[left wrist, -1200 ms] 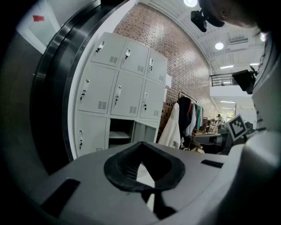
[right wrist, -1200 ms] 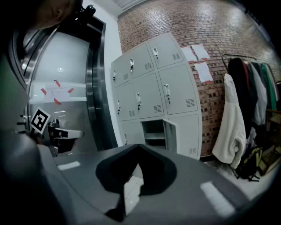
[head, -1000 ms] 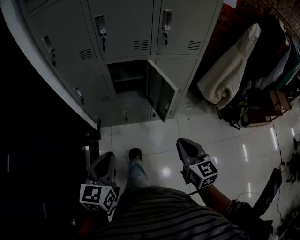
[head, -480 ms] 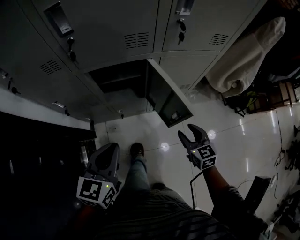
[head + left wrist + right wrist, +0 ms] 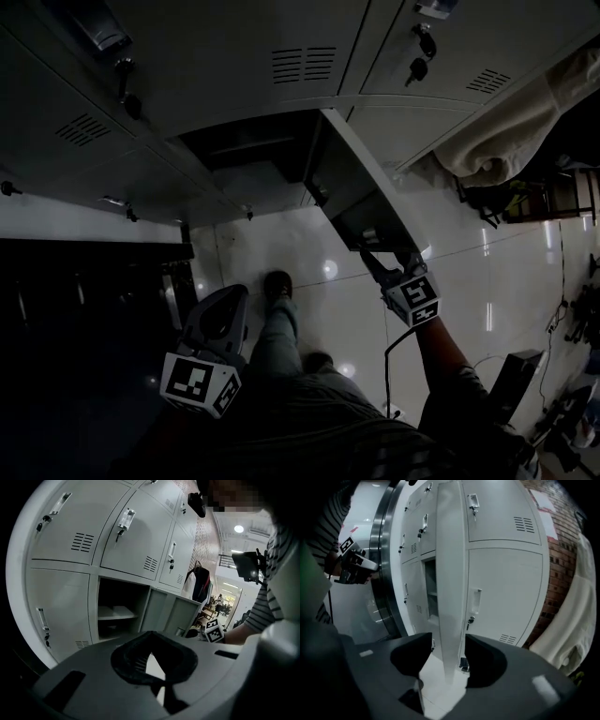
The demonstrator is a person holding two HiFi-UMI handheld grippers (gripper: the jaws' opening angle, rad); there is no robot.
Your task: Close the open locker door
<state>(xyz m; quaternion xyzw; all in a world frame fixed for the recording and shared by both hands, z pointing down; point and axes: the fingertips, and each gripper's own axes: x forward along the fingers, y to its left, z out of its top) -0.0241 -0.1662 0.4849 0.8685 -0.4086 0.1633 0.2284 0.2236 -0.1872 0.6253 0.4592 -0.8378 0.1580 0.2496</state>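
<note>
The grey locker door (image 5: 352, 183) stands swung out from the open lower compartment (image 5: 253, 155) toward me. My right gripper (image 5: 386, 262) is at the door's free edge. In the right gripper view that thin edge (image 5: 450, 588) runs between the jaws of the right gripper (image 5: 449, 660), which are opening and do not press on it. My left gripper (image 5: 225, 314) hangs low by my left leg, shut and holding nothing. From the left gripper (image 5: 151, 637) I see the open compartment (image 5: 119, 611) with its shelf.
Closed lockers with handles and keys surround the open one. A pale cloth (image 5: 525, 122) hangs to the right over bags (image 5: 506, 202). A dark cabinet (image 5: 84, 300) stands at the left. My shoe (image 5: 275, 286) is on the glossy tiled floor below the door.
I have moved closer to the lockers. My right gripper went forward from beside my body to the door's edge and its jaws spread apart. The left gripper stayed low.
</note>
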